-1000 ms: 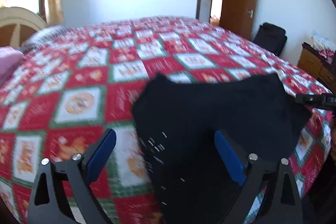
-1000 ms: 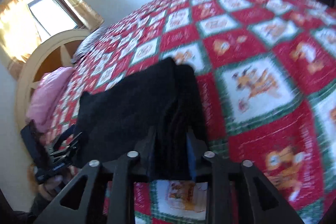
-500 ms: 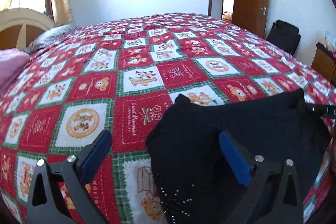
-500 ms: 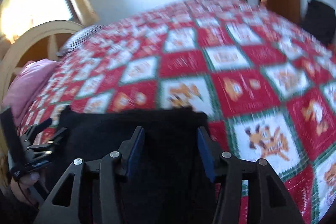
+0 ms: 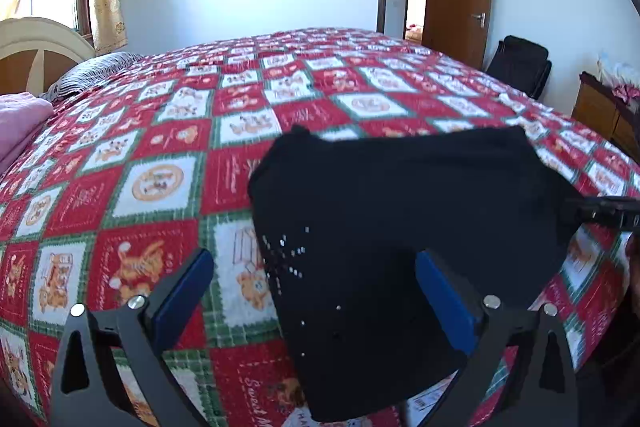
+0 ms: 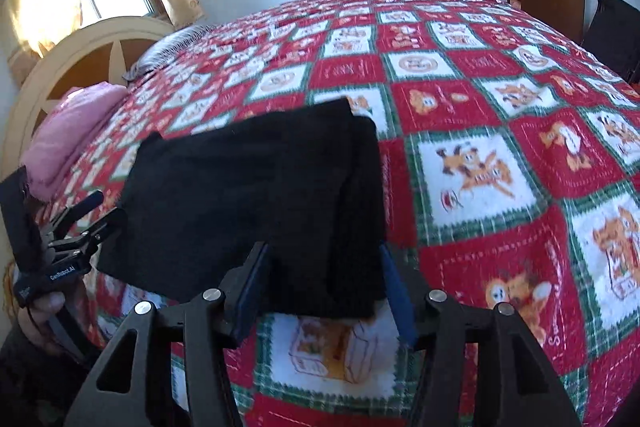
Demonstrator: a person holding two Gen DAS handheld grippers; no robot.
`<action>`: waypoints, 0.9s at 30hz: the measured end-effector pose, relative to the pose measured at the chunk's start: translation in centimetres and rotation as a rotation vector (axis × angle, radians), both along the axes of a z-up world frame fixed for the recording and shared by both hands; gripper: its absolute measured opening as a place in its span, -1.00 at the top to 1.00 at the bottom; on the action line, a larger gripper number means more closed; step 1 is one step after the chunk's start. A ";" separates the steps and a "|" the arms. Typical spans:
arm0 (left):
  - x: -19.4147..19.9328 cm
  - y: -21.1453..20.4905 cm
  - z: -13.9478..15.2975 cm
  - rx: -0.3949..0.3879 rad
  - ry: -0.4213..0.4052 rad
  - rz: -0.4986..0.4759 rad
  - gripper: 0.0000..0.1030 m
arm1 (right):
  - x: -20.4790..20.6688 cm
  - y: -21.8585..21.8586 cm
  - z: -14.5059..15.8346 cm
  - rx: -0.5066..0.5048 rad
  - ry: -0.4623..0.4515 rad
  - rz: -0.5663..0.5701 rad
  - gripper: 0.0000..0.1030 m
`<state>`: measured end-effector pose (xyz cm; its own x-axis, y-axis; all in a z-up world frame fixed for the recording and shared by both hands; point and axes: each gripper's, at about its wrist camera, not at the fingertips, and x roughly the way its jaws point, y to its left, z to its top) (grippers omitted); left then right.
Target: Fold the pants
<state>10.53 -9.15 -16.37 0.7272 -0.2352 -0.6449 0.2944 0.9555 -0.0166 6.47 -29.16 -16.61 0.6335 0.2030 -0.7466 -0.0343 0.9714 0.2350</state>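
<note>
A pair of black pants [image 5: 400, 227] lies folded into a compact rectangle near the foot-side edge of a bed spread with a red, white and green patchwork quilt [image 5: 160, 183], in a sunlit bedroom. At left, the left hand-held gripper [image 5: 316, 291] stands at its widest, blue pads clear of the cloth, with only the near corner of the bundle lying between its fingers. At right, the right hand-held gripper [image 6: 324, 279] straddles the other end of the pants [image 6: 256, 195], its jaws parted to a middling width and, as far as the right wrist view shows, just off the fabric rather than pinching it. The fold appears close to finished: several layers are stacked, edges roughly squared, one upper layer stepping slightly past the one below at the far corner. What seems left is a final tidy or press. The cloth looks soft, thick and matte, with a scatter of small bright studs near its left edge.
</note>
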 end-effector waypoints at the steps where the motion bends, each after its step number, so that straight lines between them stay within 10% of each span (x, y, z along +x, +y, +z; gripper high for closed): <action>1: 0.2 0.1 -0.2 -0.011 0.007 0.001 -1.00 | 0.2 -0.5 -0.2 0.028 0.010 -0.007 -0.11; 27: 0.9 0.6 -0.3 -0.055 0.028 0.017 -1.00 | 3.6 1.5 4.1 0.188 -0.144 0.067 -0.18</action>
